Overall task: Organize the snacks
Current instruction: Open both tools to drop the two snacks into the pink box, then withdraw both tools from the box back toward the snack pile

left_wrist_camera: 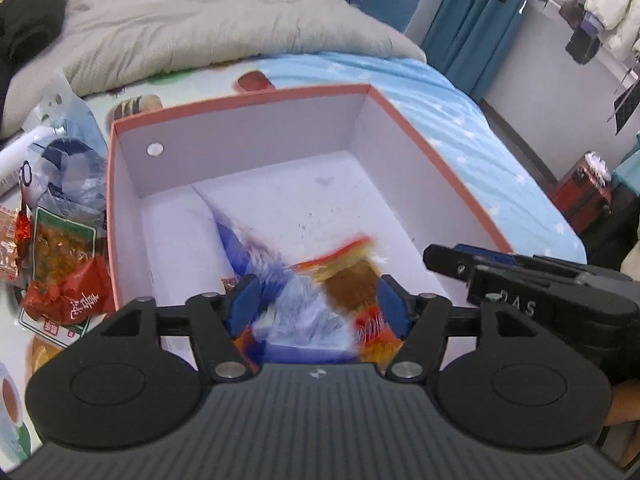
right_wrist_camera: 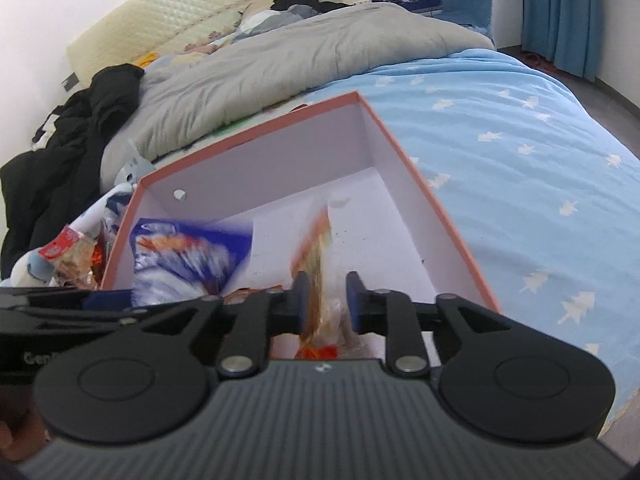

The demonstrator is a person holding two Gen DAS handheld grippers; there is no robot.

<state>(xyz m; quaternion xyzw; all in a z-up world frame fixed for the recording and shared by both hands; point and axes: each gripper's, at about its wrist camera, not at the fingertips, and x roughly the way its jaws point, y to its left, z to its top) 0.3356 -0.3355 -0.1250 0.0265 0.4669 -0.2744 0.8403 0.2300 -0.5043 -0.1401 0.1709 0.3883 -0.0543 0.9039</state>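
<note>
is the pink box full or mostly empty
Mostly empty: the pink-rimmed white cardboard box shows bare floor, holding only the blue-and-white snack bag and orange packet.

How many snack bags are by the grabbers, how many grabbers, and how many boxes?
Snack bags: 2 (blue bag, orange bag)
Grippers: 2 (left gripper, right gripper)
Boxes: 1 (pink box)
Total: 5

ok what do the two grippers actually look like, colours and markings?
Both match: the left gripper and right gripper have matte black linkage arms with silver pivot pins, blue finger pads, and a ribbed dark grey body with a small logo. White lettering marks each one's side. No cables or sleeves show.
</note>
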